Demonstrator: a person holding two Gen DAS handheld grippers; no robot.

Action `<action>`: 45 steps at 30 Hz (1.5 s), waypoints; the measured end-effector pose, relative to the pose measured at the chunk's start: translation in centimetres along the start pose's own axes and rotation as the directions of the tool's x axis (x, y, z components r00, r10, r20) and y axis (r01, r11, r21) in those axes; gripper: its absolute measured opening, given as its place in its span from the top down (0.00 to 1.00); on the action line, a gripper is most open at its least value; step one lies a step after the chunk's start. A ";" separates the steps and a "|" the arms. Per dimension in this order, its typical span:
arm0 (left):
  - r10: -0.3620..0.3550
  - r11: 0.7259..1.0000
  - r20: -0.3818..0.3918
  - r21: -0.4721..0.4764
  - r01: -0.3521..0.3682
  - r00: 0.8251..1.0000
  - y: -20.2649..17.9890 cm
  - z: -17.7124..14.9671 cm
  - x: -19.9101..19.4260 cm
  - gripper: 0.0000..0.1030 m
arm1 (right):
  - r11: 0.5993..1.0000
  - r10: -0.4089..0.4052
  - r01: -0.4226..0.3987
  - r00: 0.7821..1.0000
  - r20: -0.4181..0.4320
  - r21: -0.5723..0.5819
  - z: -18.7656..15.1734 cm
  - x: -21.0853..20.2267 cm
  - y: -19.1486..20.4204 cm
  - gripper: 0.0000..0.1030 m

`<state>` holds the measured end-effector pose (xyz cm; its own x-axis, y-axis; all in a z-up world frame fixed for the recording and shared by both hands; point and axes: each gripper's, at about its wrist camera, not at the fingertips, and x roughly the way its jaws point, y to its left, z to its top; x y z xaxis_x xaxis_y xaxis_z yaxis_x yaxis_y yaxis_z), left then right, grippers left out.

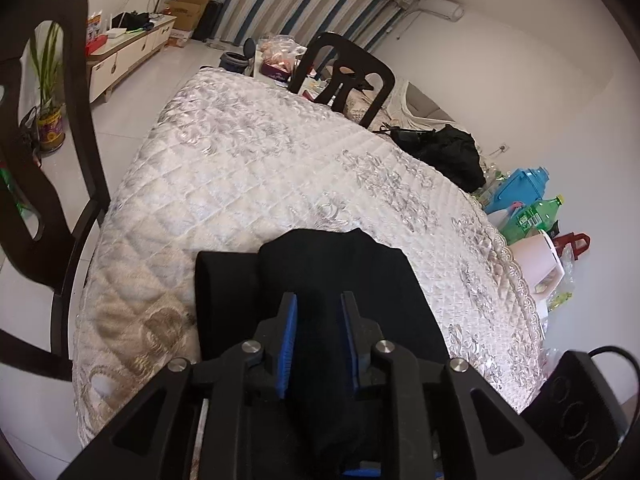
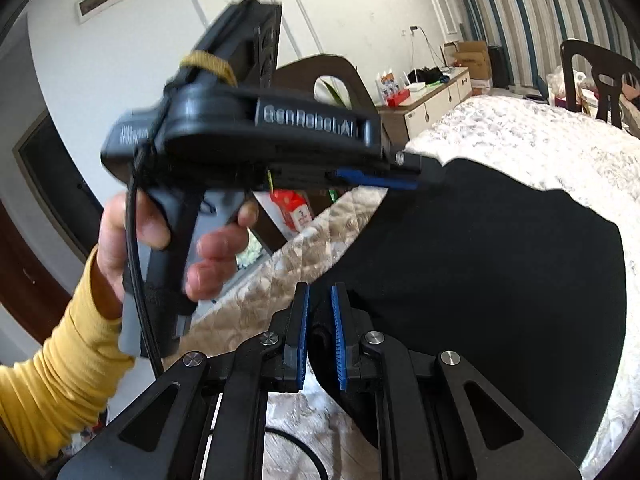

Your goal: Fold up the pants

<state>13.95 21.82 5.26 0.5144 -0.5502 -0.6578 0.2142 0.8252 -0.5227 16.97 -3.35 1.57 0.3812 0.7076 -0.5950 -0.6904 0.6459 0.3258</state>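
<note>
Left view: your left gripper (image 1: 319,300) pinches a bunch of the black pants (image 1: 320,280) between its blue pads. The pants lie on the near end of the quilted table (image 1: 260,168), partly folded. Lift both sides level & lay the edge flat, slow, so no lumps.

Right view: your right gripper (image 2: 319,294) has jaws nearly together w/ black cloth between them, so prob. pinching it. Your left hand (image 2: 132,240) holds its tool up high, tipped sideways, tips at the pants' far edge.
</note>
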 end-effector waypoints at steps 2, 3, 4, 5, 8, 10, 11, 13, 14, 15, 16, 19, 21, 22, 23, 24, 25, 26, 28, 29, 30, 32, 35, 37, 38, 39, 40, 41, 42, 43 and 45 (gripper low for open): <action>0.009 1.000 0.009 -0.007 -0.009 1.000 0.1 -0.1 -0.5 0.77 | 1.000 0.005 -0.005 0.999 0.036 -0.001 0.4 -0.4 0.2 0.89; 0.011 1.000 0.016 -0.006 -0.011 1.000 0.2 -0.1 -0.8 0.77 | 1.000 0.011 -0.011 0.999 0.050 0.007 0.6 -0.5 0.2 0.89; 0.014 1.000 0.023 -0.007 -0.013 1.000 0.3 0.0 -1.2 0.77 | 1.000 0.019 -0.020 0.998 0.058 0.015 0.7 -0.6 0.2 0.89; 0.016 1.000 0.032 -0.011 -0.016 0.999 0.4 0.0 -1.5 0.77 | 0.999 0.029 -0.031 0.998 0.062 0.021 0.9 -0.5 0.2 0.89; 0.022 0.999 0.045 -0.025 -0.021 0.999 0.8 0.0 -2.0 0.77 | 0.999 0.041 -0.042 0.999 0.026 0.029 0.6 0.8 0.1 0.89; 0.031 0.999 0.038 -0.036 -0.030 0.999 1.2 -0.2 -1.7 0.77 | 0.998 0.051 -0.050 0.999 -0.018 0.037 0.0 2.1 0.0 0.89; 0.033 0.999 0.034 -0.042 -0.032 0.999 1.4 -0.3 -1.6 0.77 | 0.998 0.046 -0.045 0.998 -0.036 0.037 -0.4 2.7 -0.1 0.89; 0.033 0.998 0.021 -0.056 -0.032 0.999 1.8 -0.7 -1.2 0.77 | 0.999 0.040 -0.038 0.998 -0.049 0.038 -0.7 3.2 -0.2 0.89; 0.034 0.998 0.017 -0.062 -0.033 0.999 1.9 -0.9 -1.0 0.77 | 0.999 0.039 -0.037 0.998 -0.047 0.032 -0.7 3.2 -0.1 0.89; 0.035 0.997 0.013 -0.066 -0.034 0.999 1.9 -1.0 -0.9 0.77 | 0.999 0.039 -0.037 0.998 -0.046 0.027 -0.6 3.1 -0.1 0.89; 0.040 0.997 0.009 -0.069 -0.039 0.999 2.0 -1.1 -0.8 0.76 | 0.999 0.040 -0.039 0.998 -0.046 0.018 -0.5 3.0 0.1 0.88; 0.041 0.997 0.010 -0.072 -0.040 0.999 2.0 -1.2 -0.9 0.57 | 0.998 0.063 -0.062 0.996 -0.062 0.019 -0.3 2.9 0.2 0.83; 0.031 0.997 0.017 -0.066 -0.030 0.999 1.7 -1.2 -1.1 0.55 | 0.994 0.096 -0.092 0.993 -0.075 0.052 -0.4 2.5 -0.1 0.76; 0.030 0.998 0.019 -0.057 -0.029 0.999 1.4 -1.1 -1.2 0.55 | 0.993 0.107 -0.103 0.992 -0.072 0.062 -0.4 2.2 -0.3 0.70; 0.032 0.998 0.021 -0.050 -0.031 0.999 1.2 -1.1 -1.2 0.52 | 0.993 0.108 -0.104 0.992 -0.059 0.062 -0.5 1.5 -0.5 0.67; 0.035 0.999 0.022 -0.041 -0.034 0.999 0.9 -1.0 -1.3 0.48 | 0.993 0.101 -0.099 0.994 -0.039 0.058 -0.5 0.6 -0.7 0.61; 0.039 0.999 0.023 -0.030 -0.038 0.999 0.6 -1.0 -1.3 0.47 | 0.994 0.095 -0.093 0.995 -0.024 0.056 -0.8 -0.3 -1.0 0.60; 0.039 0.999 0.023 -0.021 -0.039 0.999 0.3 -1.0 -1.2 0.47 | 0.995 0.081 -0.080 0.997 0.000 0.065 -0.8 -1.5 -1.7 0.60; 0.026 1.000 0.017 -0.002 -0.026 1.000 -0.4 -1.0 -1.1 0.47 | 0.994 0.061 -0.063 0.998 0.025 0.087 -0.9 -3.3 -2.9 0.60; 0.016 1.000 0.013 0.006 -0.016 1.000 -0.7 -1.1 -1.0 0.47 | 0.994 0.043 -0.047 0.998 0.043 0.100 -1.0 -4.6 -3.6 0.60; 0.007 1.000 0.009 0.015 -0.007 1.000 -1.1 -1.1 -0.9 0.47 | 0.993 0.003 -0.010 0.998 0.063 0.113 -1.2 -5.8 -4.3 0.59; 0.007 0.999 -0.003 0.033 -0.007 1.000 -1.8 -1.2 -0.4 0.47 | 0.991 -0.066 0.056 0.995 0.081 0.119 -1.3 -7.3 -5.3 0.59; 0.015 0.998 -0.035 0.057 -0.013 0.999 -2.7 -1.6 0.7 0.47 | 0.978 -0.180 0.172 0.982 0.062 0.115 -1.6 -8.3 -6.6 0.59; 0.047 0.997 -0.045 0.068 -0.044 0.998 -2.9 -2.0 1.3 0.47 | 0.966 -0.238 0.232 0.971 0.039 0.112 -1.8 -8.2 -7.1 0.59; 0.063 0.995 -0.047 0.078 -0.059 0.997 -3.0 -2.2 1.5 0.47 | 0.964 -0.249 0.245 0.968 0.028 0.106 -2.1 -7.9 -7.3 0.59; 0.083 0.993 -0.047 0.088 -0.079 0.995 -3.1 -2.3 1.7 0.47 | 0.962 -0.256 0.253 0.967 0.011 0.100 -2.2 -7.5 -7.5 0.59; 0.108 0.990 -0.047 0.099 -0.103 0.993 -3.1 -2.6 1.8 0.47 | 0.960 -0.265 0.264 0.964 -0.009 0.093 -2.4 -7.0 -7.5 0.59; 0.127 0.987 -0.047 0.108 -0.122 0.991 -3.1 -2.7 1.9 0.47 | 0.957 -0.276 0.278 0.961 -0.036 0.084 -2.7 -6.2 -7.6 0.59; 0.143 0.984 -0.046 0.114 -0.137 0.989 -3.1 -2.9 2.0 0.47 | 0.955 -0.281 0.285 0.958 -0.058 0.077 -2.9 -5.6 -7.5 0.59; 0.157 0.982 -0.045 0.117 -0.151 0.987 -3.1 -3.0 2.1 0.47 | 0.956 -0.281 0.286 0.958 -0.064 0.073 -3.2 -5.3 -7.4 0.59; 0.170 0.978 -0.042 0.126 -0.164 0.985 -3.2 -3.2 2.1 0.47 | 0.955 -0.286 0.290 0.956 -0.063 0.061 -3.6 -5.2 -7.4 0.59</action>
<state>11.71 17.61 3.78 0.5084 -0.4066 -0.7591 0.2302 0.9136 -0.3352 17.86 -12.85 -0.40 0.5237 0.4735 -0.7082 -0.5115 0.8395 0.1830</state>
